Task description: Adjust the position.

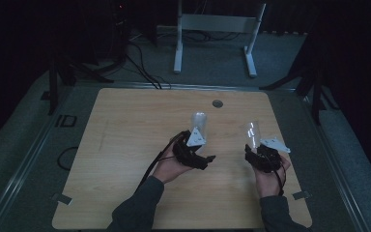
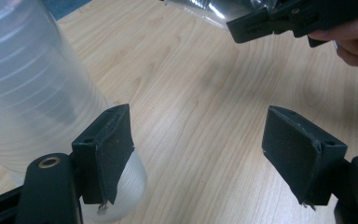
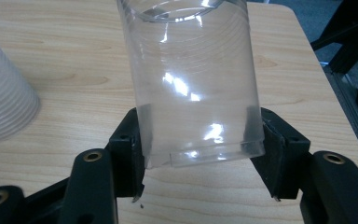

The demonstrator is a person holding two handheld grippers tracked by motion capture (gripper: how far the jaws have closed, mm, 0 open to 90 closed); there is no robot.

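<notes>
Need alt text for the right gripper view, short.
A clear plastic cup is clamped between the right gripper's two black jaws, near the cup's base, above a light wooden table. A second, frosted ribbed cup sits at the left edge.

High view is dim and underexposed: only the desk point(image 1: 125, 145) reads clearly, the surroundings fall to near black, and detail is soft and low-res. Both gripper views are much brighter with even overhead light; soft shadows lie on the wood, and white glare spots sit on the clear cup point(image 3: 191, 84) in the right gripper view. In the left gripper view the frosted cup point(image 2: 23, 84) is close and blurred, the tongs' pads fairly sharp.
</notes>
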